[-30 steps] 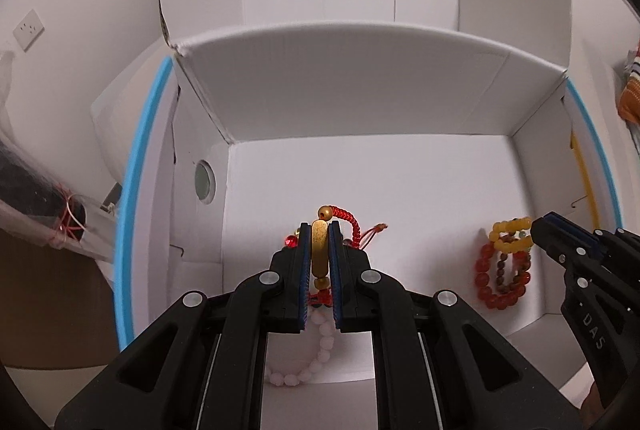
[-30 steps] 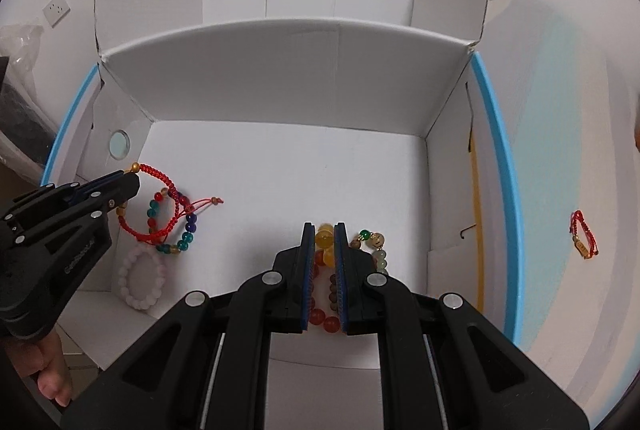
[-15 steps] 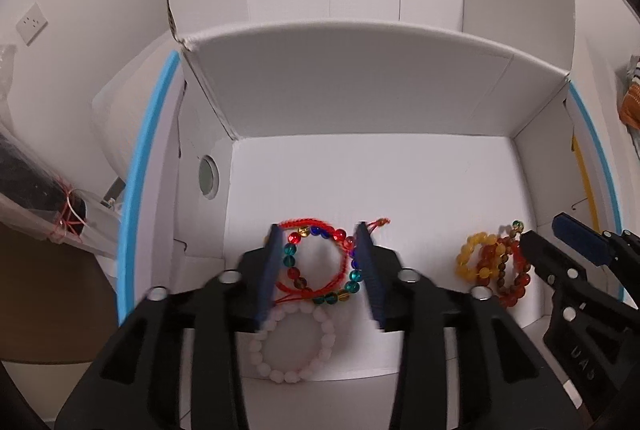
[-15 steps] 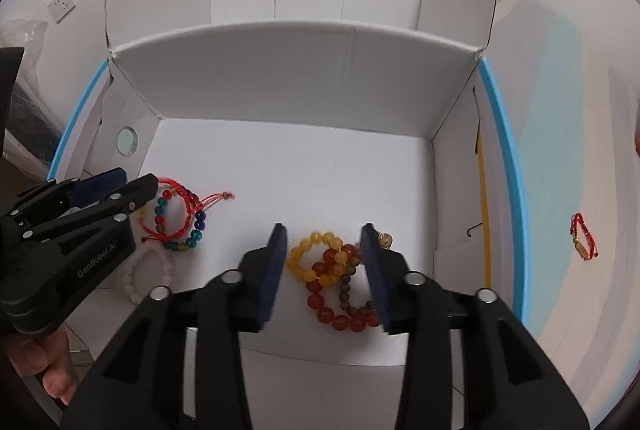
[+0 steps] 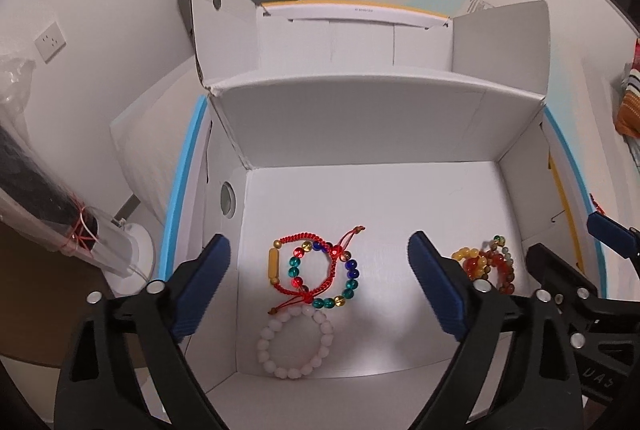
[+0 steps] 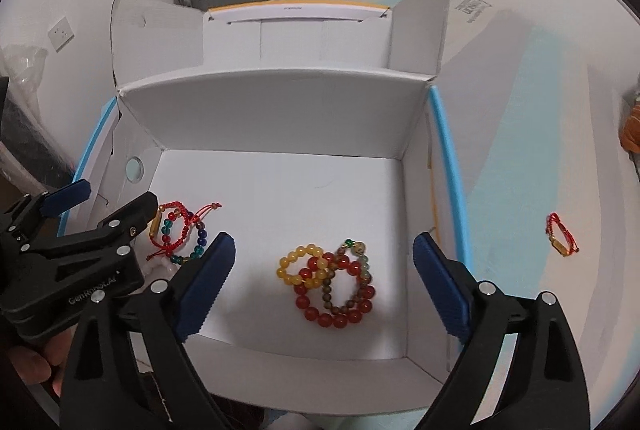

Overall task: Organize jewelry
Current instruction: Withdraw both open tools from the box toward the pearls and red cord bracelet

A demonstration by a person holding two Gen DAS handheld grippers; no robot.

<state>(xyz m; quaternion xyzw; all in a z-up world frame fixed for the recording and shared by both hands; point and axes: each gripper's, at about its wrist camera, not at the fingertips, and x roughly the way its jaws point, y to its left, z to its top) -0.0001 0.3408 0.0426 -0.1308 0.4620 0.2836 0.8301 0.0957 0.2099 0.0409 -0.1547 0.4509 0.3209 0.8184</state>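
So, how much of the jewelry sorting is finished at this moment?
Done: two bracelet piles lie in the white box, a red cord and white bead group and an amber and red bead group. In hand: nothing; the left gripper and right gripper have just opened, empty. Left: one red bracelet outside on the blue surface.

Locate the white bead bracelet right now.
In the left wrist view, the white bead bracelet lies on the floor of the white box, near its front edge on the left, touching the red cord bracelet just behind it.
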